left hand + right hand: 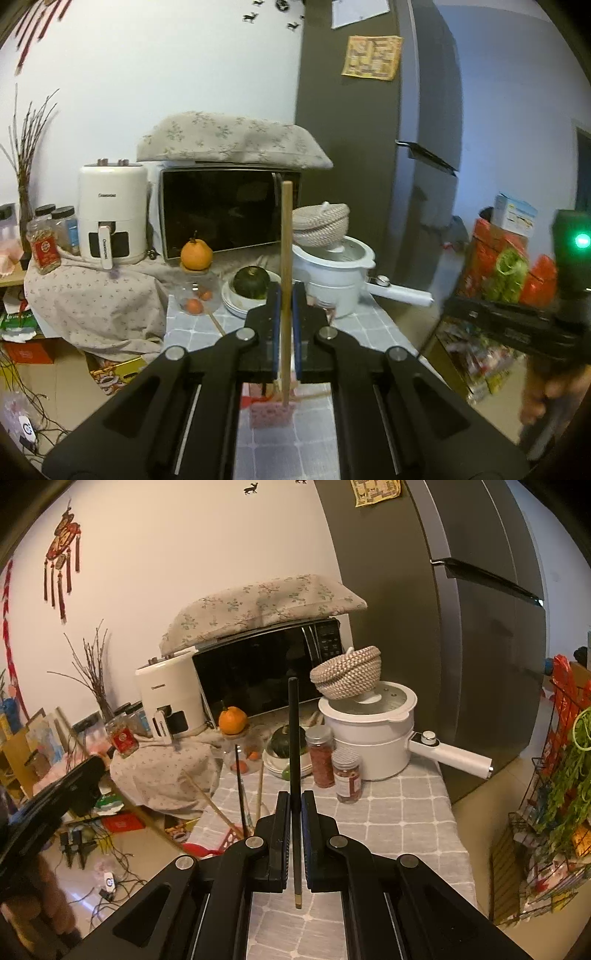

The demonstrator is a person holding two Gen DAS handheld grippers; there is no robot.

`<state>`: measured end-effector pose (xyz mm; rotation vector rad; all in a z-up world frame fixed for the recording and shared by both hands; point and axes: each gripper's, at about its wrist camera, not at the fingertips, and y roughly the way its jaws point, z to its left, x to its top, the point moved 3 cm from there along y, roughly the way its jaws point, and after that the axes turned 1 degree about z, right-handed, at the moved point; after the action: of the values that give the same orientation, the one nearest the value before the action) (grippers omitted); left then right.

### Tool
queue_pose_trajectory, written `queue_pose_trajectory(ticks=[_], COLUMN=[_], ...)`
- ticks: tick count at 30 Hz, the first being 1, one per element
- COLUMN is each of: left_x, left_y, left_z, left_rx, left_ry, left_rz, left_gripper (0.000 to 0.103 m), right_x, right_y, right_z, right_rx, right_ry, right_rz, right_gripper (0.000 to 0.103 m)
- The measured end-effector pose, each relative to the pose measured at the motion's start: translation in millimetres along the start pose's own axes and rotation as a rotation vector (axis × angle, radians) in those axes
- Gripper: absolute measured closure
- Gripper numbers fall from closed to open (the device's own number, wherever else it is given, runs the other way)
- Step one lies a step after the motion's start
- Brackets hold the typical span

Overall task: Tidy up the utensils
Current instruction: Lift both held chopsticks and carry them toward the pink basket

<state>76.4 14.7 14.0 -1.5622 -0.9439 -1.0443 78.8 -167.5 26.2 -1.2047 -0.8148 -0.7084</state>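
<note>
Grey checked cloth covers the worktop (pixel 388 812), microwave (pixel 258 668) and white pot (pixel 373 738) at the back. Left tool (pixel 285 295) is clamped on a wooden chopstick (pixel 286 236), standing upright above a pink holder (pixel 271 415). Right tool (pixel 294 805) is clamped on a black chopstick (pixel 294 738), also upright. Looks like mid-carry, both sticks lifted. More sticks (pixel 240 775) lie on the cloth. Next call: pick a spot and lower each in tip-first.

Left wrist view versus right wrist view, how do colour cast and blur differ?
Left wrist view: cool bluish cast, green lamp glare at the right edge, blurred hand below it. Right wrist view: warm yellowish cast, sharper, fridge bowed by fisheye.
</note>
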Motion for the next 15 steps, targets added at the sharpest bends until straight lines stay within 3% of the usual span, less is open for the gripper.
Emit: queue_pose_trajectory(ticks=[15], left_x=[-42.5], left_y=[93.0], left_z=[24.3], left_rx=[0.166], left_ry=[-0.03], left_rz=[0.051], left_gripper=[0.096], right_x=[0.0], right_y=[9.1], right_z=[-1.0], right_rx=[0.022], right_ry=[0.024], right_rz=[0.015], right_gripper=[0.097])
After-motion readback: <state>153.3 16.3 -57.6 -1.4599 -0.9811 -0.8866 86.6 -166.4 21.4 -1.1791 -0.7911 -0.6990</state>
